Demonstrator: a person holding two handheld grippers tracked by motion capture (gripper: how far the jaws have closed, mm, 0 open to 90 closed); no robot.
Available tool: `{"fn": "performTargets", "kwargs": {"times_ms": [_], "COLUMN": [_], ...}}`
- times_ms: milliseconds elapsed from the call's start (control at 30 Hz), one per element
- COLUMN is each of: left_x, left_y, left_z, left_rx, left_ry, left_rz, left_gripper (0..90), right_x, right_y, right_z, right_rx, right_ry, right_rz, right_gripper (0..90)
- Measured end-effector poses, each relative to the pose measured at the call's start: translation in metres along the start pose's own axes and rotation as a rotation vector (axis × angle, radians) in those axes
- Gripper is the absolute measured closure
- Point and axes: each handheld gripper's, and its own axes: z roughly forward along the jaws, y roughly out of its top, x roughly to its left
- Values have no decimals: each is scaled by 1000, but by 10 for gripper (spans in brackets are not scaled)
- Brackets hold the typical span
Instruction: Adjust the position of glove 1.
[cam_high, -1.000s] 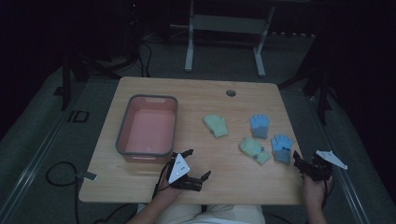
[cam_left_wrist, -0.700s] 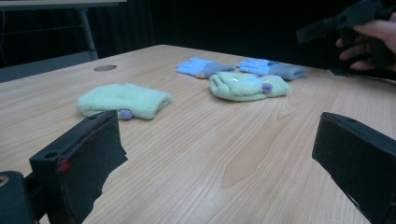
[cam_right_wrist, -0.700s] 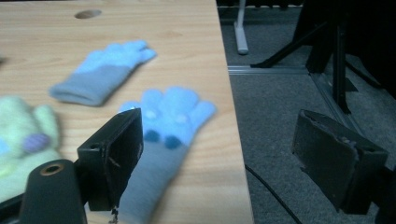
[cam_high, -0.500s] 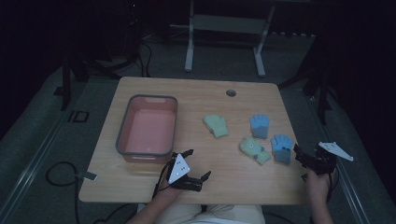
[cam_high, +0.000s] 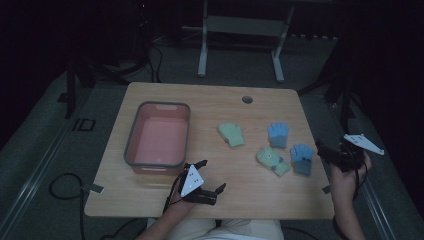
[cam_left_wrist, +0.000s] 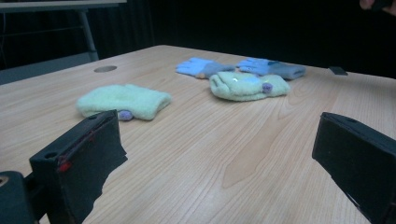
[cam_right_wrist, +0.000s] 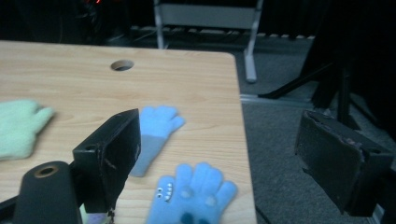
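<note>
Four gloves lie loose on the right half of the table (cam_high: 150, 200): two green, two blue. Pink tub (cam_high: 131, 150) sits on the left half, nothing visible inside.

Right gripper (cam_high: 327, 152) hangs off the right table edge, jaws released and wide apart, holding nothing. Its view looks down on the near blue glove (cam_right_wrist: 194, 198) with the dot-and-face pattern, just below the jaws and close to the table edge; the far blue glove (cam_right_wrist: 154, 128) lies just beyond it.

Left gripper (cam_high: 210, 177) rests low at the near edge, right of the tub, jaws likewise spread and empty. Its view has the far green glove (cam_left_wrist: 123, 100) nearest, the near green glove (cam_left_wrist: 247, 85) behind.

Judgement: approach stage, first pick not yet made; likely gloves go to the tub. Next move calls for the right gripper to drop over the near blue glove, straddle the fabric, and pinch deep enough to lift soft knit without dragging it off the edge.
</note>
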Motion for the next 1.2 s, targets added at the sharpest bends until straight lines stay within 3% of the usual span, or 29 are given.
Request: {"fn": "performTargets", "kwargs": {"times_ms": [67, 167, 233, 267, 300, 333, 367, 667, 800, 1200], "left_x": [0, 0, 0, 0, 0, 0, 0, 1, 1, 1], "left_y": [0, 0, 0, 0, 0, 0, 0, 0, 0, 0], "left_z": [0, 0, 0, 0, 0, 0, 0, 0, 0, 0], "left_rx": [-1, 0, 0, -1, -1, 0, 0, -2, -2, -3], "left_ry": [-1, 0, 0, 0, 0, 0, 0, -3, -4, -3], "left_rz": [-1, 0, 3, 3, 3, 1, 1, -1, -4, -3], "left_gripper": [14, 14, 14, 14, 14, 14, 14, 14, 14, 14], "right_x": [3, 4, 7, 17, 17, 26, 26, 59, 71, 108], "right_y": [6, 12, 15, 21, 21, 25, 25, 48, 54, 63], "right_z": [4, 9, 10, 11, 11, 11, 11, 21, 26, 45], "right_rx": [44, 70, 72, 40, 40, 24, 24, -16, -22, 16], "right_ry": [26, 109, 108, 94, 94, 78, 78, 173, 223, 275], "right_rz": [3, 66, 68, 34, 34, -17, -17, -111, -131, -168], "right_gripper": [146, 146, 143, 124, 124, 121, 121, 166, 180, 189]}}
